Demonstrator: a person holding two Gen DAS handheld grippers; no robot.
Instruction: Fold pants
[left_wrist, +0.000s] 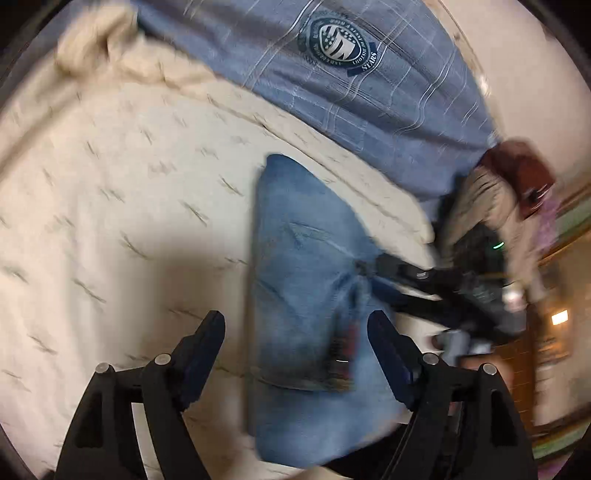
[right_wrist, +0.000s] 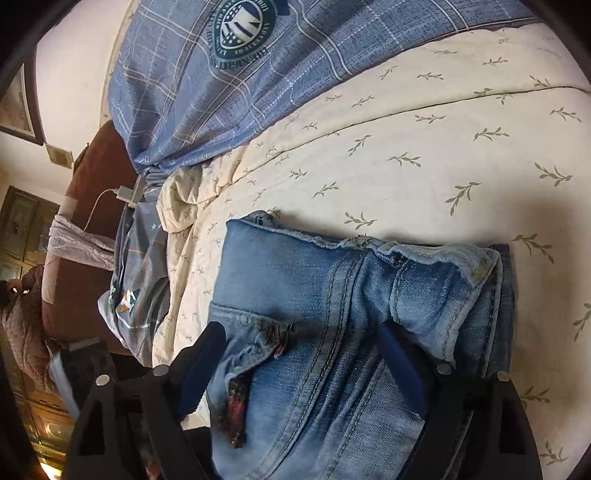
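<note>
Blue denim, the folded pants (right_wrist: 332, 314) lie as a compact bundle on a cream bedspread (right_wrist: 424, 155) printed with small leafy twigs. The right gripper (right_wrist: 303, 350) hangs just above the bundle with its jaws wide apart, one finger on each side of the central seam, not pinching the cloth. The left gripper (left_wrist: 295, 328) is also spread wide, over the near end of the pants, and nothing is between its pads. Behind lies a blue checked pillow (left_wrist: 332, 74) with a round shield emblem; only the word "STARS" is readable, the rest is too blurred.
</note>
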